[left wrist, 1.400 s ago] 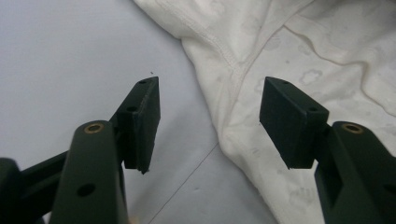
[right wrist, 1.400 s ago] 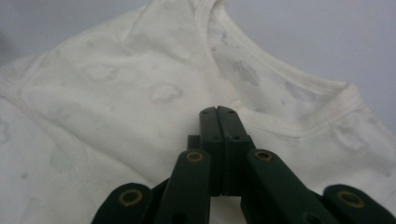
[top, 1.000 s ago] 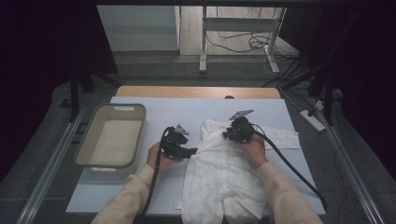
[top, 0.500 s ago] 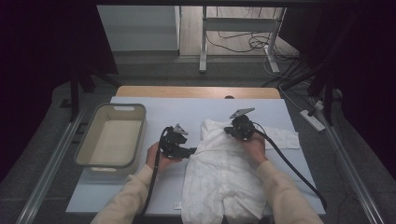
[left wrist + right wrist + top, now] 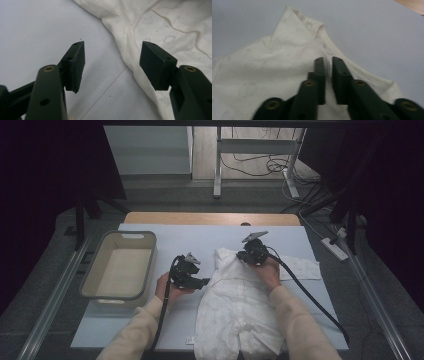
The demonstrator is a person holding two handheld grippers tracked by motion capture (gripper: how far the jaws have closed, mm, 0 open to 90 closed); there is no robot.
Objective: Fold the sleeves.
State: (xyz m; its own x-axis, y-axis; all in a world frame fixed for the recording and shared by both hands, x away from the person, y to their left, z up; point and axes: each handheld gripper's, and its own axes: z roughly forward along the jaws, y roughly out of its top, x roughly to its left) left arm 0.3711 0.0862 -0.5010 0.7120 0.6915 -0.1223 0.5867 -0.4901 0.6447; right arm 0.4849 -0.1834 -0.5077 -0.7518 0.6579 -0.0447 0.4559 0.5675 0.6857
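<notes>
- A white garment (image 5: 235, 305) is spread on the pale blue table (image 5: 170, 237), its lower end draped over the near edge and its top end lying toward the middle of the table
- The left gripper (image 5: 200, 282) is held in the person's left hand (image 5: 167, 287) just beside the garment's left edge, resting low over the table
- In the left gripper view, the left gripper (image 5: 112, 66) is seen with its jaws standing well apart; bare table and the hemmed edge of the garment (image 5: 160, 32) lie between and beyond them, and no cloth is pinched by either pad (the right-hand pad hangs over the fabric, whether touching it cannot be told)
- The right gripper (image 5: 245, 256) is held in the right hand (image 5: 267, 272) at the top of the garment, near its upper left corner
- In the right gripper view, the right gripper (image 5: 328, 62) is shown with its jaws drawn nearly together, only a narrow slit left between them; they have just been opening a little, and a thin fold of the garment (image 5: 274, 57) near the ribbed neckline appears to sit in the slit, though a firm pinch cannot be confirmed
- A beige tub (image 5: 102, 265) is set on the left part of the table, well apart from the garment
- A second white cloth (image 5: 302, 268) lies flat at the right, just beside the right hand
</notes>
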